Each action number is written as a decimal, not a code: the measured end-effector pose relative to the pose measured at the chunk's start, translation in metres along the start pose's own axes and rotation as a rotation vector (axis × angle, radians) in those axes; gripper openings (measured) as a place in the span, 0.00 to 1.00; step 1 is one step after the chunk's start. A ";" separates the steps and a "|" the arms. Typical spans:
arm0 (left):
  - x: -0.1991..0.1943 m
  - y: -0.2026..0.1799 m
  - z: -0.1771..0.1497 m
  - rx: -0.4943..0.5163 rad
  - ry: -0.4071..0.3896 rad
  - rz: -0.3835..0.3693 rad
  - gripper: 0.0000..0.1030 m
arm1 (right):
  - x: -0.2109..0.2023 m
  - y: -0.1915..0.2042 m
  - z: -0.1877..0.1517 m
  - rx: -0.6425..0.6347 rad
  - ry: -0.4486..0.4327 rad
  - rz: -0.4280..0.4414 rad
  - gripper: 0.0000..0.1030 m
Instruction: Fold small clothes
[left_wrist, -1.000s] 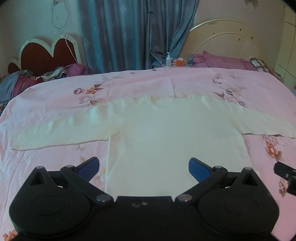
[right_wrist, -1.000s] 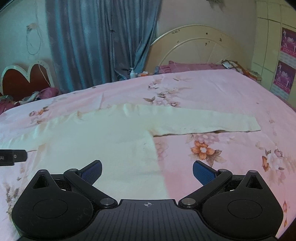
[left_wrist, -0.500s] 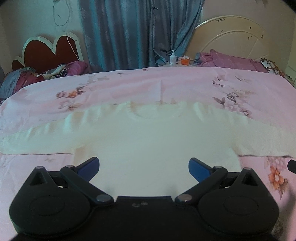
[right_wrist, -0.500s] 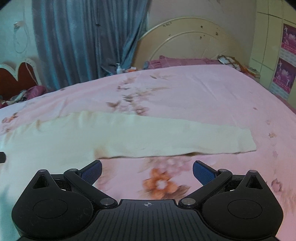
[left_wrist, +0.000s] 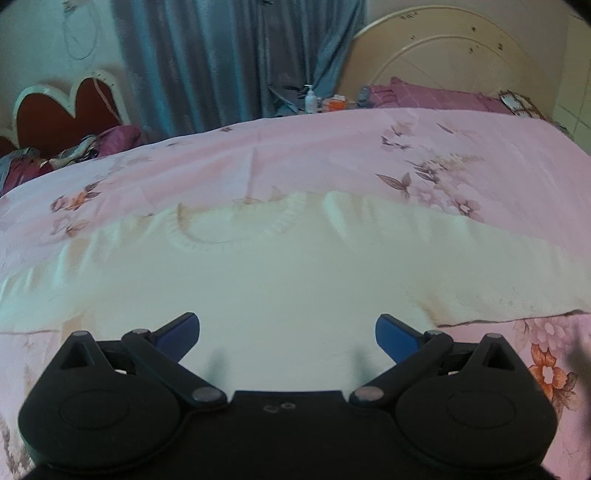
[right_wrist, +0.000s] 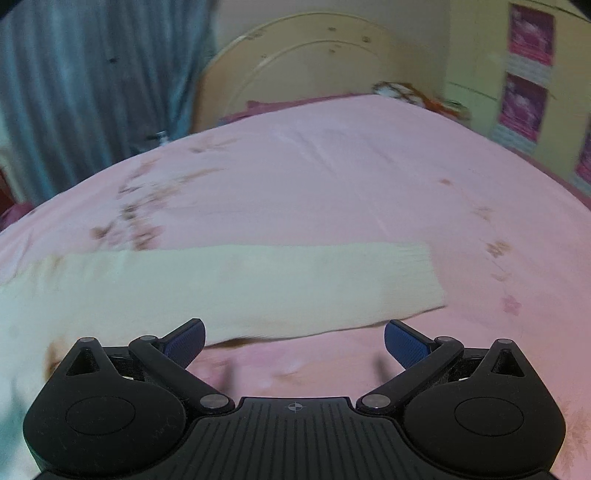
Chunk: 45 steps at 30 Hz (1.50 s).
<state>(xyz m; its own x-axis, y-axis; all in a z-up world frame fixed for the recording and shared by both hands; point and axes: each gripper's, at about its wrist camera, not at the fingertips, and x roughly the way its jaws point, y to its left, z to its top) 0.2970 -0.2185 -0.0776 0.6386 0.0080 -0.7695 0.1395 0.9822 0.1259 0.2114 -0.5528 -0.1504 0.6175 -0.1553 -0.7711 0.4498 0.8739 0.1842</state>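
A cream long-sleeved top (left_wrist: 280, 273) lies flat on the pink floral bedsheet (left_wrist: 332, 155), neckline away from me and sleeves spread to both sides. My left gripper (left_wrist: 287, 334) hovers open low over the chest of the top, nothing between its blue pads. In the right wrist view the top's right sleeve (right_wrist: 258, 284) stretches across the sheet, its cuff at the right end. My right gripper (right_wrist: 294, 339) is open just in front of the sleeve's near edge, holding nothing.
A cream round headboard (left_wrist: 454, 55) and purple pillows (left_wrist: 436, 96) stand at the far right. A heart-shaped red headboard (left_wrist: 70, 110) with piled clothes is at the far left. Bottles (left_wrist: 311, 99) sit before blue curtains (left_wrist: 229, 55). Pink posters (right_wrist: 528, 74) hang on the right wall.
Both grippers have moved forward and lower over the bed. The left now sits over the chest near the neckline; the right has swung out to the right sleeve. Both stayed open.
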 end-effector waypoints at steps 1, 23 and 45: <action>0.003 -0.003 0.000 0.012 0.003 -0.001 0.98 | 0.003 -0.007 0.001 0.018 0.002 -0.013 0.99; 0.033 0.016 0.005 0.029 0.044 -0.053 0.80 | 0.036 -0.039 0.028 0.192 -0.073 0.009 0.05; 0.009 0.207 -0.012 -0.207 0.008 -0.036 0.76 | -0.011 0.344 -0.038 -0.198 0.020 0.594 0.03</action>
<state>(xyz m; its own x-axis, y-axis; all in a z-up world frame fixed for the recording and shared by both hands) 0.3224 -0.0127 -0.0657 0.6299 -0.0274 -0.7762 0.0034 0.9995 -0.0325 0.3348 -0.2334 -0.1014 0.7123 0.3903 -0.5833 -0.0957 0.8774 0.4702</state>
